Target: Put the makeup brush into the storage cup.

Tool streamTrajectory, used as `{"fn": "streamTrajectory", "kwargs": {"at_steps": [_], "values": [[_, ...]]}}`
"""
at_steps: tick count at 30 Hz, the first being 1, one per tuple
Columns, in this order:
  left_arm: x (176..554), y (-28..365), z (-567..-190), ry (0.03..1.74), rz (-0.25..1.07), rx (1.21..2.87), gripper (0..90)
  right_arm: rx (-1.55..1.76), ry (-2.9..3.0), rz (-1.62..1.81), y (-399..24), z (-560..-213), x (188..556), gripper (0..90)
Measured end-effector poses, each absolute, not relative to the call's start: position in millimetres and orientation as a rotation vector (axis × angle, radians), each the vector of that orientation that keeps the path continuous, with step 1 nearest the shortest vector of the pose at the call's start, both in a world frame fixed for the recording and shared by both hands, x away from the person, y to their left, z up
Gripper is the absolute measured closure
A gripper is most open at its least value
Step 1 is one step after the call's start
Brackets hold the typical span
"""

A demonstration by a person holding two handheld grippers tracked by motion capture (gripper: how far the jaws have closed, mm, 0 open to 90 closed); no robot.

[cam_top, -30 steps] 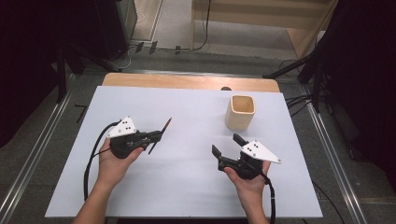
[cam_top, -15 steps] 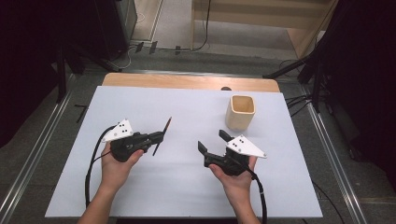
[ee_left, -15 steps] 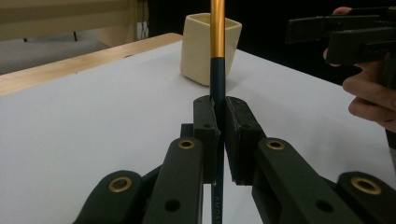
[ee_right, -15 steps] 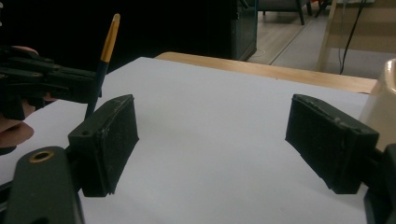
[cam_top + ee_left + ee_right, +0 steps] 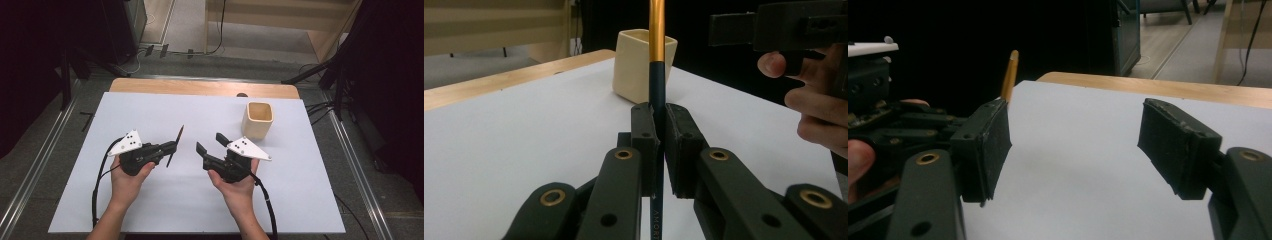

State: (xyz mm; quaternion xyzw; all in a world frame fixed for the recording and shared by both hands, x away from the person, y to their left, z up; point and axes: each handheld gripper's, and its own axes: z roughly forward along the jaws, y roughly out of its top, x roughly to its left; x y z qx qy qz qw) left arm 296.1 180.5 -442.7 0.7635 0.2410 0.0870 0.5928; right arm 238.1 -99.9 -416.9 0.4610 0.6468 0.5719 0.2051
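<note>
There, my left gripper [image 5: 171, 147] had its jaws closed tight on a pencil [image 5: 174, 146], a slim stick with a dark blue lower barrel and an orange-gold upper part, which stood across the jaws and tilted up and away from me over the white table sheet [image 5: 150, 200]. In the left gripper view the pencil [image 5: 656, 65] rose straight out from between the two black pads [image 5: 684, 145], its lower end running down behind them with some pale lettering I could not read. My right gripper [image 5: 212, 143] sat just beside the left one, a small gap of bare sheet between them, and its jaws were spread wide with nothing between them; in the right gripper view the orange tip of the pencil [image 5: 1009, 75] showed past one pad [image 5: 990, 147], not between the two. Both hands were near the middle of the sheet, with open white surface towards my edge, to the left, and across the far part up to the wooden table edge [image 5: 200, 87]. A cream square cup [image 5: 257, 120] stood upright on the sheet to the right and beyond my right gripper, near it but not touching. Beyond the table lay grey floor, metal rails [image 5: 350, 150] and cables [image 5: 165, 50].
</note>
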Motion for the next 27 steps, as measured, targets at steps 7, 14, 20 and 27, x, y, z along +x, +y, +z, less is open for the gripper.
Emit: {"fn": "streamTrajectory", "kwargs": {"at_steps": [7,14,20,27], "values": [[292.9,175.5,-443.4,0.547,0.205,1.766,84.9,1.288,1.813,1.628,-78.4,-413.7,243.9,40.4],[290.7,174.2,-445.1,0.546,0.211,1.753,84.9,1.307,1.815,1.670,-66.7,-417.5,250.2,49.3],[289.0,171.5,-446.5,0.540,0.209,1.750,84.9,1.329,1.833,1.700,-58.9,-420.0,255.7,55.6],[286.6,168.0,-446.6,0.519,0.209,1.749,84.9,1.389,1.847,1.771,-52.1,-423.2,263.8,71.8]]}}
